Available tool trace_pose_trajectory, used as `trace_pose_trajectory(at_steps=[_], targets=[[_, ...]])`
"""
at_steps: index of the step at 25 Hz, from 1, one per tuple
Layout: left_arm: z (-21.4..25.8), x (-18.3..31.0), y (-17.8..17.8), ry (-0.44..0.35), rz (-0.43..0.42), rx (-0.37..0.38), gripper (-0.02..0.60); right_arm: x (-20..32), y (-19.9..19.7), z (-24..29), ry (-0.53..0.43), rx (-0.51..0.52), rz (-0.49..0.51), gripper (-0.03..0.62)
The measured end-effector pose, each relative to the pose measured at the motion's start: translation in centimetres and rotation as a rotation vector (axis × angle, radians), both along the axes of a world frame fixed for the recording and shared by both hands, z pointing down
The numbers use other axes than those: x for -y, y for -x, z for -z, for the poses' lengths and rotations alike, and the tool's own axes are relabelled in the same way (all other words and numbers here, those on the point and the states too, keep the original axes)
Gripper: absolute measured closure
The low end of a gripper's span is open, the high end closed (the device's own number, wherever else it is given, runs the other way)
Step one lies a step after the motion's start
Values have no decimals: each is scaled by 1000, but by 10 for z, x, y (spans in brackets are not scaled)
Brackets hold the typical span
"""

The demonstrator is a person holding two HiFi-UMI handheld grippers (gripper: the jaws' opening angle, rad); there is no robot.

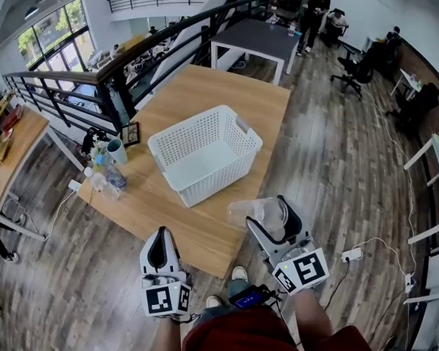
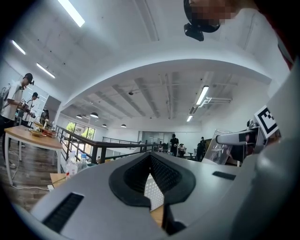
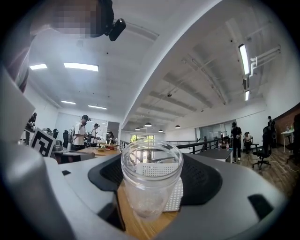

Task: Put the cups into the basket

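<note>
**Current step: transport to the basket.** The right gripper (image 1: 267, 214) is clamped on a clear plastic cup (image 3: 151, 185), one jaw on each side of the cup wall. The cup stands upright with its mouth up, held at the table (image 1: 203, 239) edge, at 4 o'clock from the white basket (image 1: 215, 185) and apart from it. The left gripper (image 1: 160, 237) hangs at 6 o'clock from the basket. Its jaws are drawn together at the tips and nothing sits between them.

**Next move (judged).** Carry the cup toward 10 o'clock, raise it over the near rim, lower it inside, and only then part the jaws. The basket appears empty, so any floor position should serve.

**Materials and shapes.**
- Cup: transparent, thin-walled, round, with a ridged rim band. The wall probably flexes, so moderate clamping force is advisable.
- Basket: white moulded plastic, rectangular, with perforated walls, a rolled rim and handle cut-outs. It is likely light and could slide if struck.
- Table: smooth wood-grain top.
- Jaw pads: black, with a fine ribbed texture.

**Remaining item.** A teal cup (image 1: 117, 151) stands at 9 o'clock from the basket, beside the water bottles (image 1: 108, 178).
</note>
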State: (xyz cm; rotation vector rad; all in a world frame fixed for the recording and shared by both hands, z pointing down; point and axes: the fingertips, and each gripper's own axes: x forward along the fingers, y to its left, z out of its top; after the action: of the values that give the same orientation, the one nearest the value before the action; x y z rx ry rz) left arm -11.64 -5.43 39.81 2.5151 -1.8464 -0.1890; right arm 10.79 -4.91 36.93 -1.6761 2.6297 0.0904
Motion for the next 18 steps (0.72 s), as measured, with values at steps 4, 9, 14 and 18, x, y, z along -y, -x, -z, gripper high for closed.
trace_pose_trajectory(at_steps=[4, 9, 14, 18], targets=[[2, 11, -10, 1, 12, 5, 581, 14, -10, 2, -3, 14, 14, 241], [4, 25, -22, 5, 22, 14, 581, 30, -22, 5, -6, 29, 27, 241], [5, 41, -35, 4, 31, 24, 581, 46, -34, 8, -14, 41, 41, 241], [7, 55, -44, -3, 38, 32, 581, 58, -43, 11, -25, 50, 52, 241]])
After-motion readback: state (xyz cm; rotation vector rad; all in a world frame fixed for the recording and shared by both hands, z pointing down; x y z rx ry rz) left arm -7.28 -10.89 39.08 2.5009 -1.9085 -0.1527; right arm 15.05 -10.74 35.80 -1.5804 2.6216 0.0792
